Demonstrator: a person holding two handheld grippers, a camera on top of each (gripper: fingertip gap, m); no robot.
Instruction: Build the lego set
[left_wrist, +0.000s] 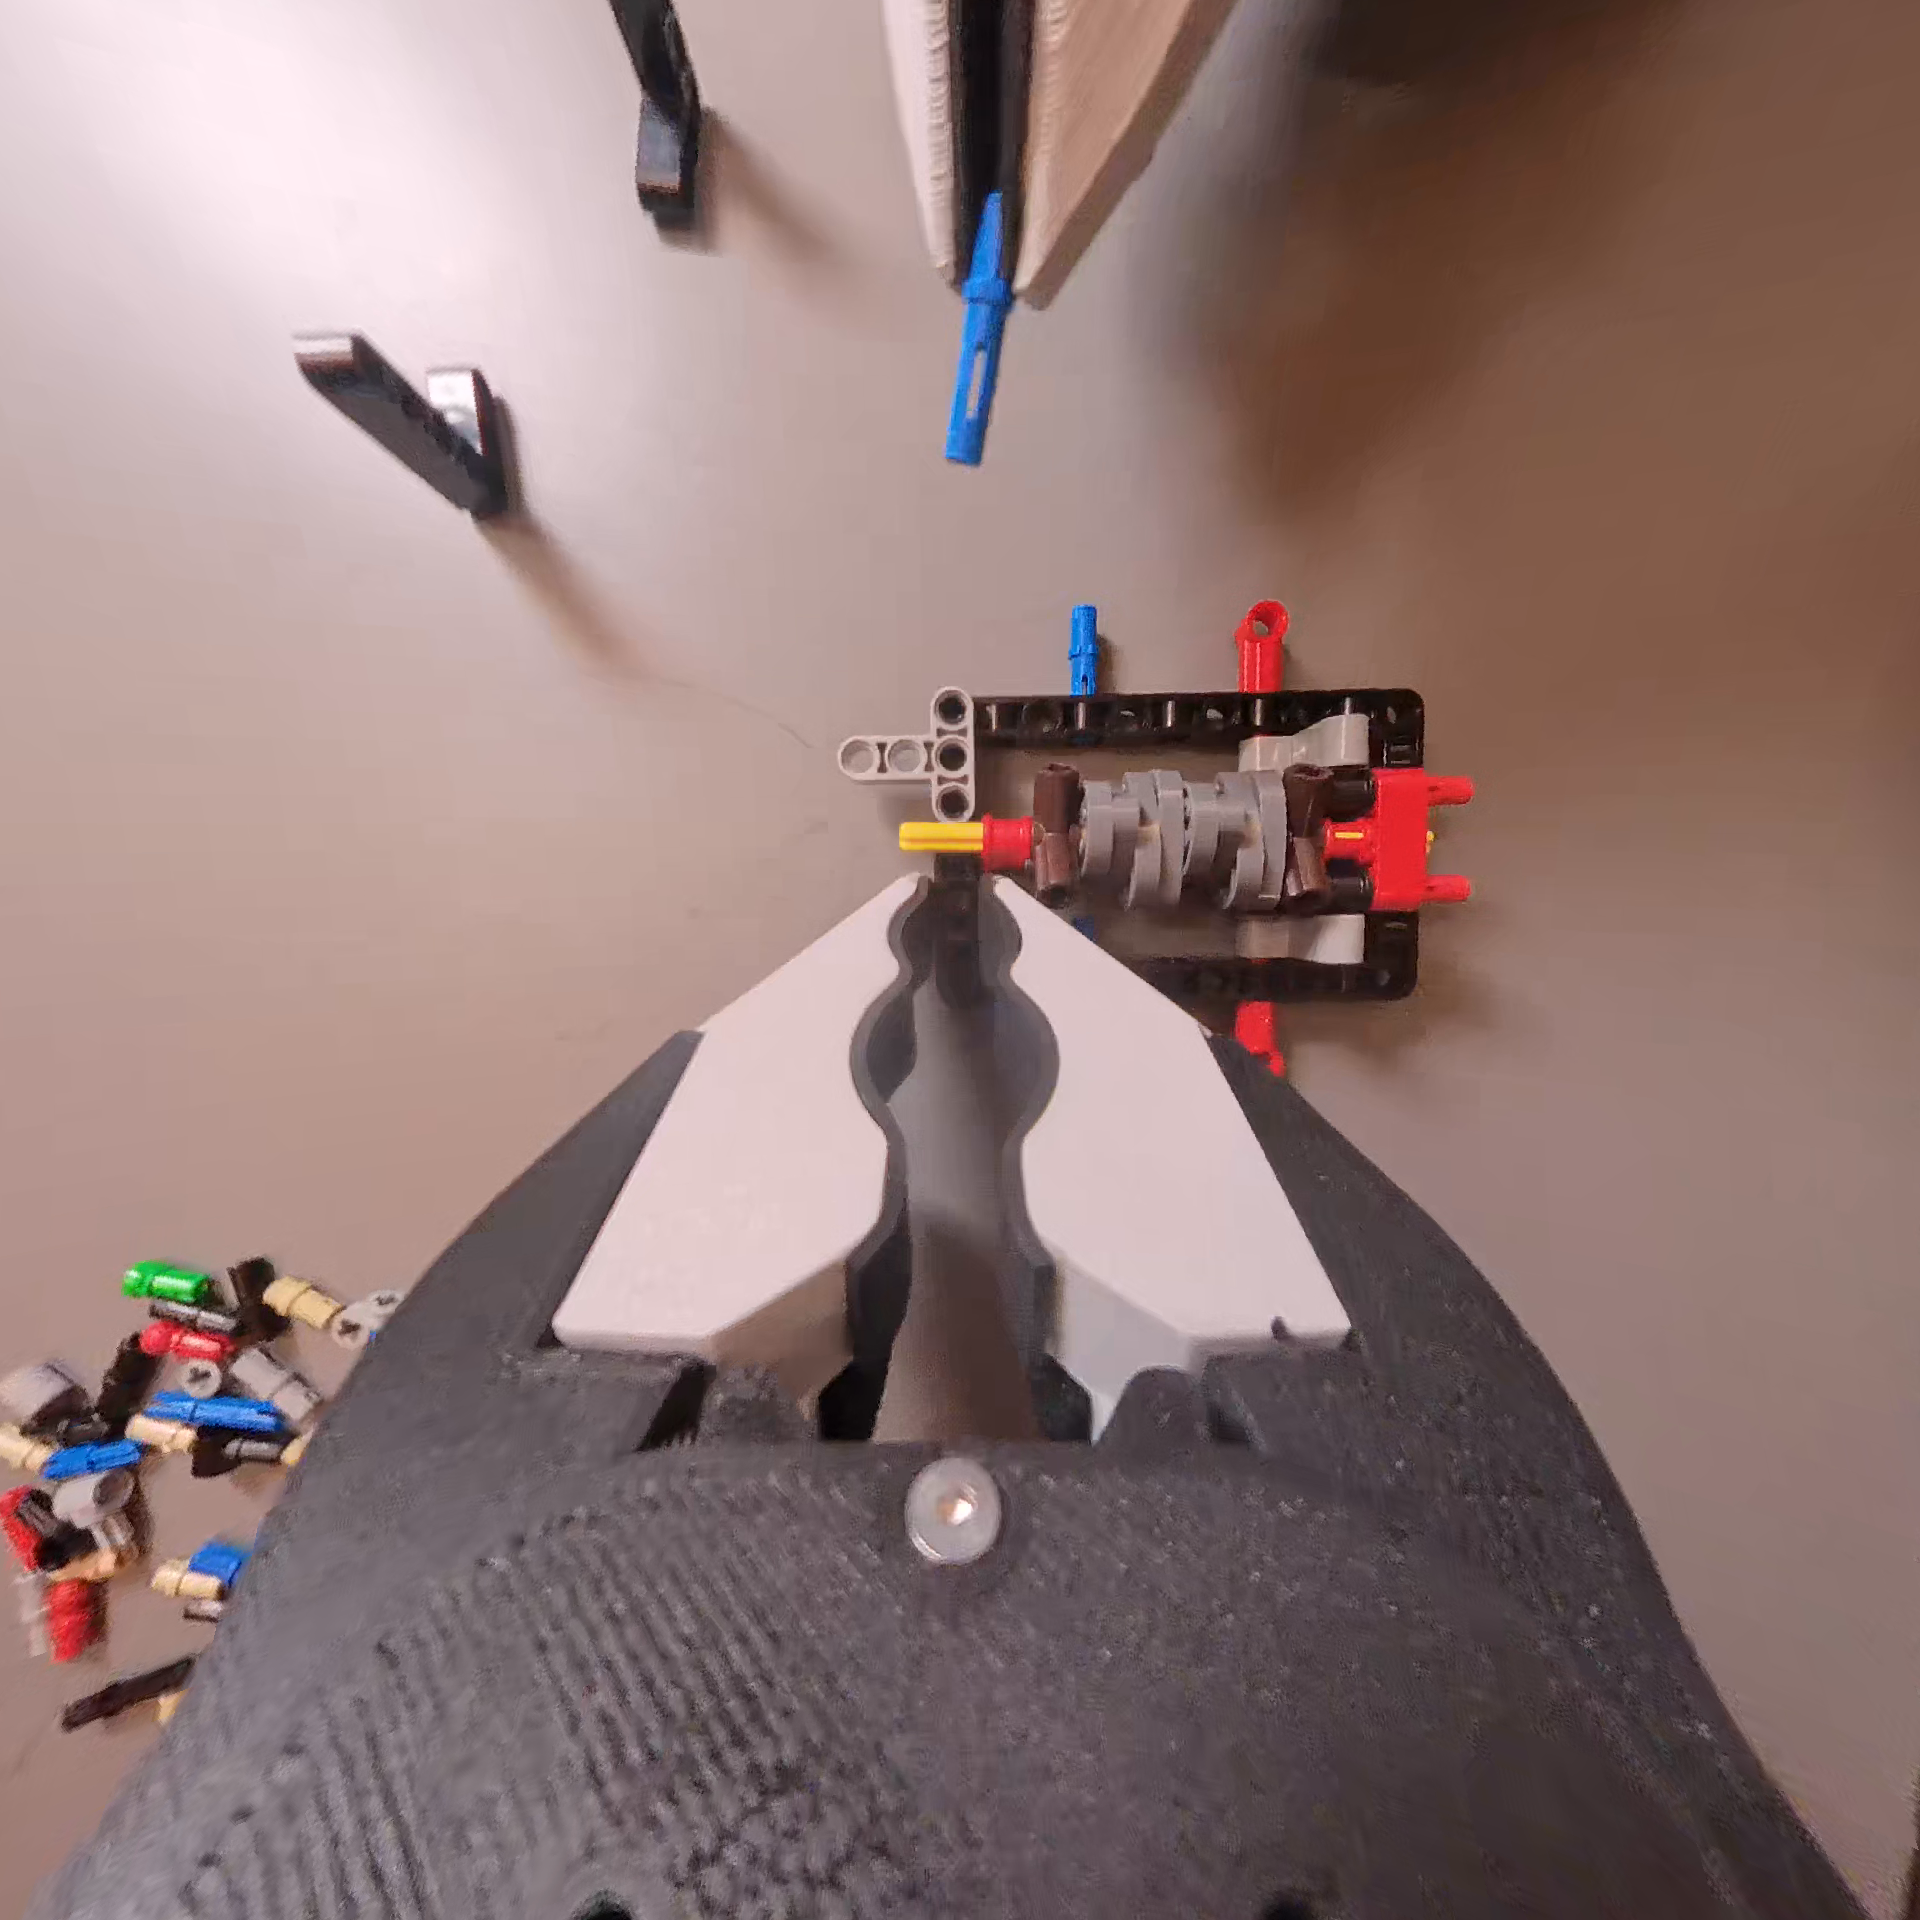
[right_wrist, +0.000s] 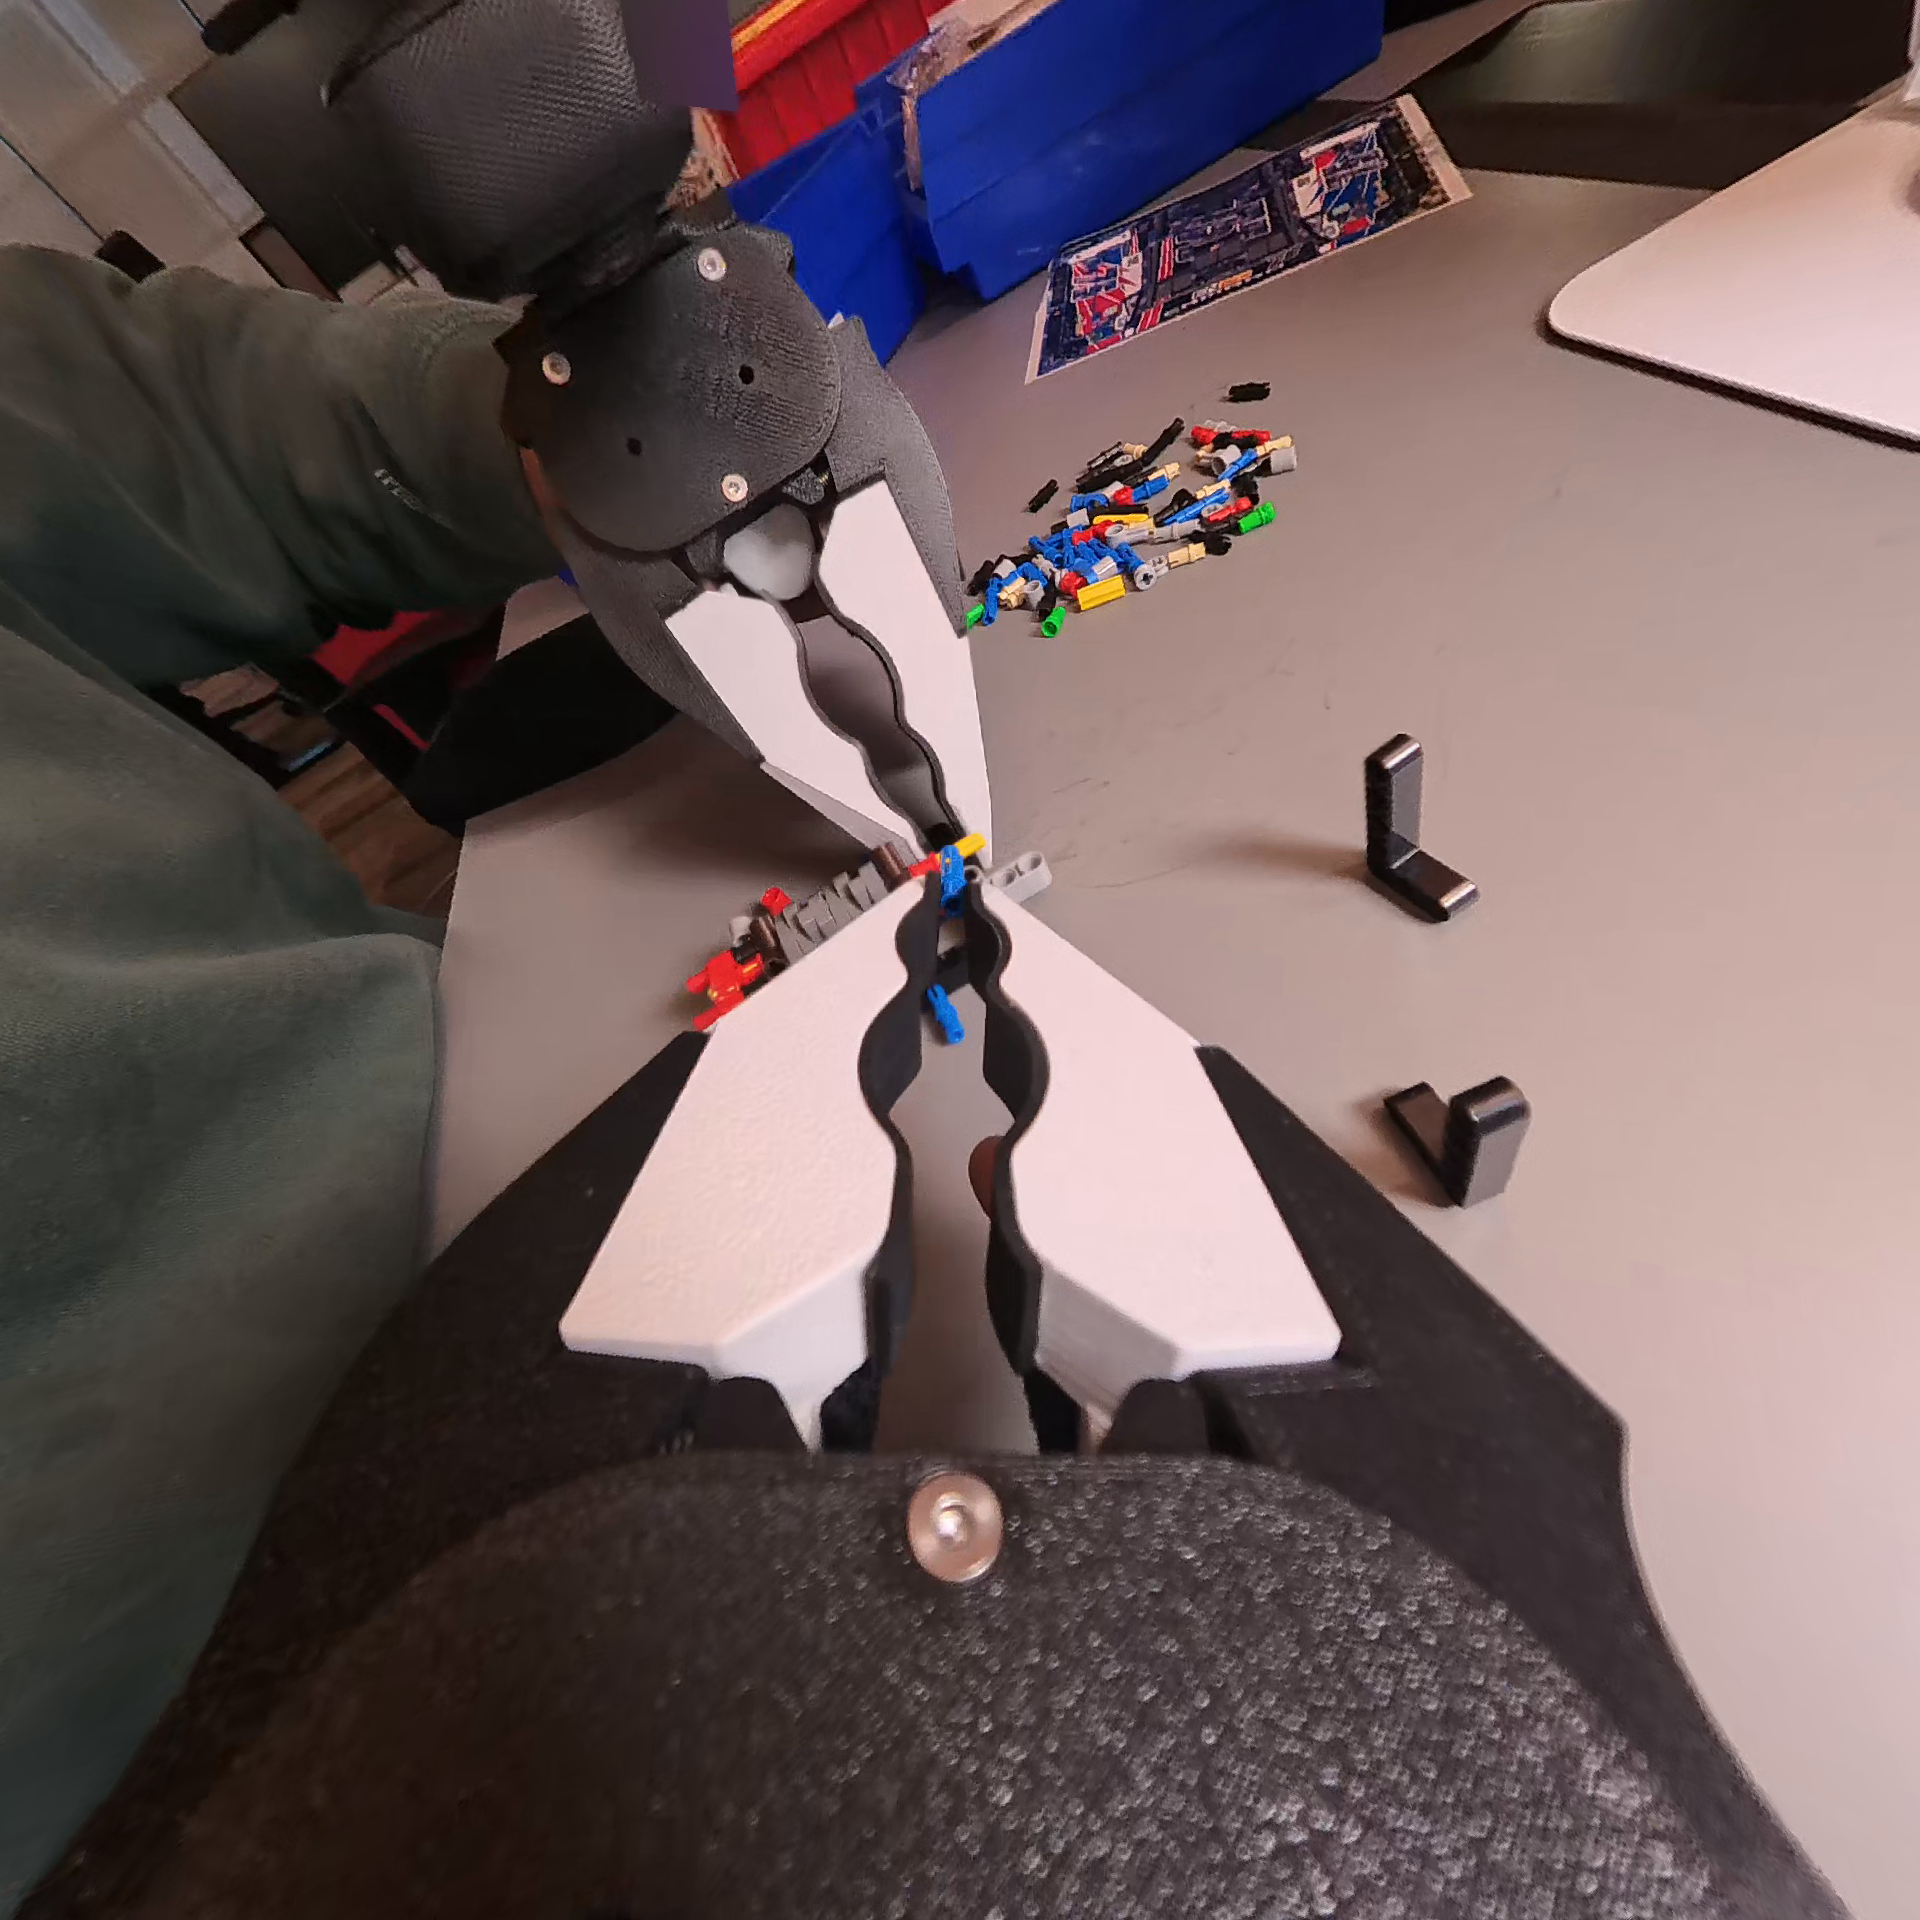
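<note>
The lego assembly (left_wrist: 1195, 842) lies flat on the table: a black frame around a grey crankshaft, with red ends, a yellow axle and a grey T-beam (left_wrist: 935, 753). My left gripper (left_wrist: 956, 899) is shut on a black part at the frame's left end. It also shows in the right wrist view (right_wrist: 948, 831), coming down from above. My right gripper (right_wrist: 951, 883) is shut on a blue pin (right_wrist: 951, 875) and holds it just above the assembly (right_wrist: 831, 899). In the left wrist view it (left_wrist: 982, 281) hangs above with the blue pin (left_wrist: 977, 364) pointing down. A second blue pin (left_wrist: 1084, 649) sticks out of the frame's far beam.
A pile of small loose pieces (right_wrist: 1132, 520) lies to the far right, and shows at the lower left in the left wrist view (left_wrist: 135, 1455). Two black L-brackets (right_wrist: 1413, 831) (right_wrist: 1465, 1138) stand on the right. An instruction sheet (right_wrist: 1247, 229), blue bins (right_wrist: 1091, 135) and a white base (right_wrist: 1766, 281) are at the back. A person's green sleeve (right_wrist: 208, 468) is on the left. There is about 9 cm between the tips of the two grippers. Both grippers' tips are roughly 30 cm from the white base (right_wrist: 1766, 281).
</note>
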